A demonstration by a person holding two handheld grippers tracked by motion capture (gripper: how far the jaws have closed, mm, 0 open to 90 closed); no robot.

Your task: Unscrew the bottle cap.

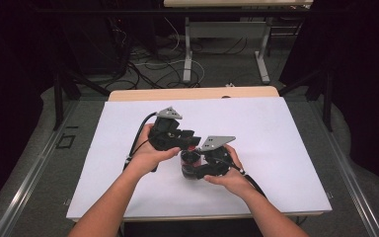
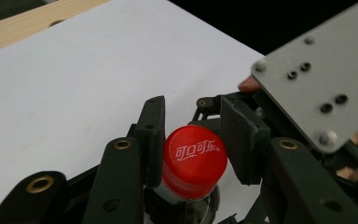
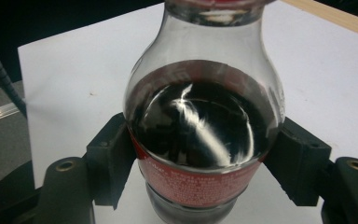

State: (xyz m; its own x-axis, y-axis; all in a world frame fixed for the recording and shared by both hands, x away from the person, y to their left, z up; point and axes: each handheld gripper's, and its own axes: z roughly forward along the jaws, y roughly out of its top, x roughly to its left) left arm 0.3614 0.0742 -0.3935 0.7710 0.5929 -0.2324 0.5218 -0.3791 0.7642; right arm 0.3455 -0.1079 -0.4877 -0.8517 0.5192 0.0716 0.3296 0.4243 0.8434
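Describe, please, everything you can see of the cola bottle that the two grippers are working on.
The cola bottle is small and clear, plastic by the look of it, with a rounded shoulder and dark cola filling it to just below the neck. A red label with white print wraps its lower body. Its red cap, with white Chinese lettering, is still on. It stands on the white table. The right gripper clamps its body at label height, and the left gripper has its pads against the cap's two sides.

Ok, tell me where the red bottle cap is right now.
In the left gripper view, the red cap sits low at centre on the cola bottle, between the left gripper jaws; the right gripper clamps the body.
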